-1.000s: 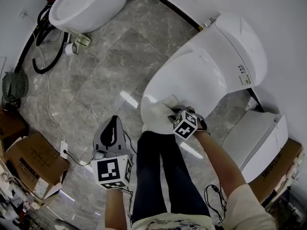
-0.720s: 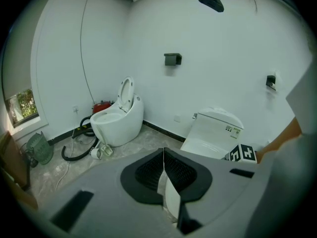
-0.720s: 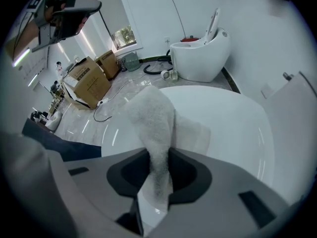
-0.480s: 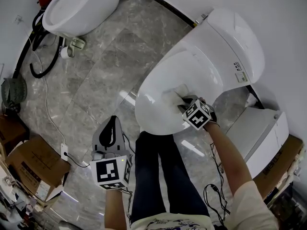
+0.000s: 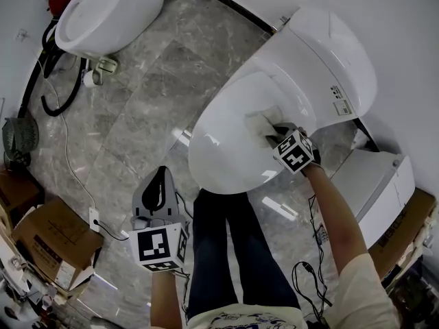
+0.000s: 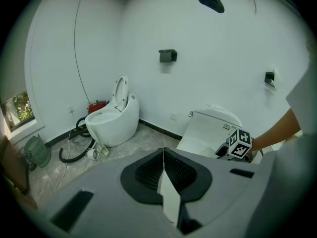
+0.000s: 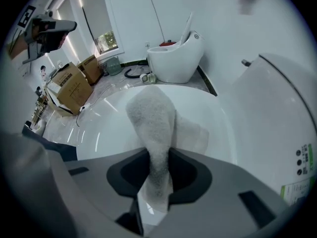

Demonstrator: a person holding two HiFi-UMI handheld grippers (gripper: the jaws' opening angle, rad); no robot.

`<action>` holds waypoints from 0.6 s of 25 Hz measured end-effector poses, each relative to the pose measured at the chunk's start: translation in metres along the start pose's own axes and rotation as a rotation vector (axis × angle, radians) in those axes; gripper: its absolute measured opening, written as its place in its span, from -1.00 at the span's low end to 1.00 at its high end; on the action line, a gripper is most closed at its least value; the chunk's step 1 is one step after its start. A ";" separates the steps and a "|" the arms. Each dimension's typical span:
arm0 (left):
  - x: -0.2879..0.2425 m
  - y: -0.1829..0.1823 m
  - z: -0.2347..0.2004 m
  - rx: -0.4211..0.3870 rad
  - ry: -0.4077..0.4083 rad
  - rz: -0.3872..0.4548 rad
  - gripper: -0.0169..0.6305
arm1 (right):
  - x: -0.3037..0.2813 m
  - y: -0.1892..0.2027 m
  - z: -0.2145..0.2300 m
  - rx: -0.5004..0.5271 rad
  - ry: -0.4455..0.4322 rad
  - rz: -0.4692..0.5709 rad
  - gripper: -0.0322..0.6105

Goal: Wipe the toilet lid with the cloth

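Moved further up the toilet lid since a second ago, the right gripper is now near the lid's middle, no more at its front edge. At the left, the left gripper hangs over the floor, its jaws pressed together with nothing between them. At the right, the right gripper pinches the cloth, which lies on the lid just ahead of the jaws.

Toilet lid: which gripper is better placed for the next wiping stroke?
Right. The right gripper is shut on the cloth, which lies on the toilet lid. The left gripper is shut, empty, and held away from the lid.
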State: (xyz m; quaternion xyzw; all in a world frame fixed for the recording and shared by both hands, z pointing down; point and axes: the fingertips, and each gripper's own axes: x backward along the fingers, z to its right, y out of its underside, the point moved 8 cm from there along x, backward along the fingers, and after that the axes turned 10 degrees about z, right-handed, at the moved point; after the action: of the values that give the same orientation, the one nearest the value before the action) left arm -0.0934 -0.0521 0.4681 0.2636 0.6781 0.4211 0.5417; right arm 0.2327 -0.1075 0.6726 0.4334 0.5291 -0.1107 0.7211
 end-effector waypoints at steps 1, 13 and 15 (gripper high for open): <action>-0.001 0.000 0.001 -0.002 0.001 -0.001 -0.91 | 0.001 0.001 0.005 -0.011 0.011 0.003 -0.61; -0.016 -0.003 0.016 -0.022 0.031 -0.014 -0.91 | 0.018 0.025 0.058 -0.140 0.164 0.030 -0.61; -0.017 -0.004 0.018 -0.025 0.035 -0.015 -0.91 | 0.022 0.031 0.062 -0.171 0.197 0.037 -0.61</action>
State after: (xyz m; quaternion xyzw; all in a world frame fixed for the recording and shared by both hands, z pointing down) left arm -0.0708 -0.0631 0.4724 0.2444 0.6841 0.4302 0.5359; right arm 0.3029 -0.1285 0.6740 0.3888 0.5968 -0.0091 0.7019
